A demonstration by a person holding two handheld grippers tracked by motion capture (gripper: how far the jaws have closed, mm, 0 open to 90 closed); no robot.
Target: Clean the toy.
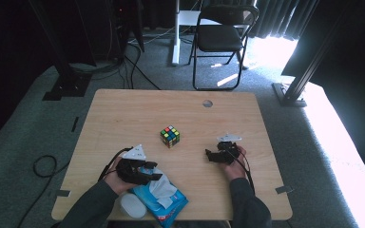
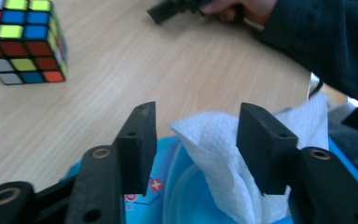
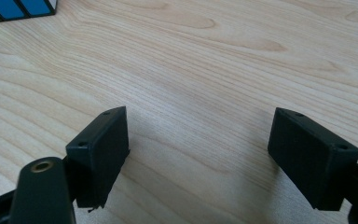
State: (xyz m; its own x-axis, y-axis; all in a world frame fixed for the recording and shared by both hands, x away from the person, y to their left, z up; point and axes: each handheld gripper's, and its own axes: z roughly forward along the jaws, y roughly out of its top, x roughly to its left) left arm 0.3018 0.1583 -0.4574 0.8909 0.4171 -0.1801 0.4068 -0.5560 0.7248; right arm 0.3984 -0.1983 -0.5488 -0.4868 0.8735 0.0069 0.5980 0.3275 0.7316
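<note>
From above, the left tongs [image 1: 154, 172] hang over a blue wipe pack [image 1: 164, 199] at the counter's [image 1: 123, 114] near edge, a white wipe [image 1: 164, 189] standing out of it; the right tongs [image 1: 210, 156] rest well apart, a puzzle cube [image 1: 170, 136] between and beyond.

Along the left tongs [image 2: 196, 140], jaws straddle the wipe [image 2: 214, 154], one pad at its fold, not clamped.

Along the right tongs [image 3: 198, 156], jaws stand wide over bare wood.

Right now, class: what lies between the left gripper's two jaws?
A white wipe, sticking up from the blue pack, stands between the left gripper's jaws in the left gripper view; the pads do not yet press on it.
</note>
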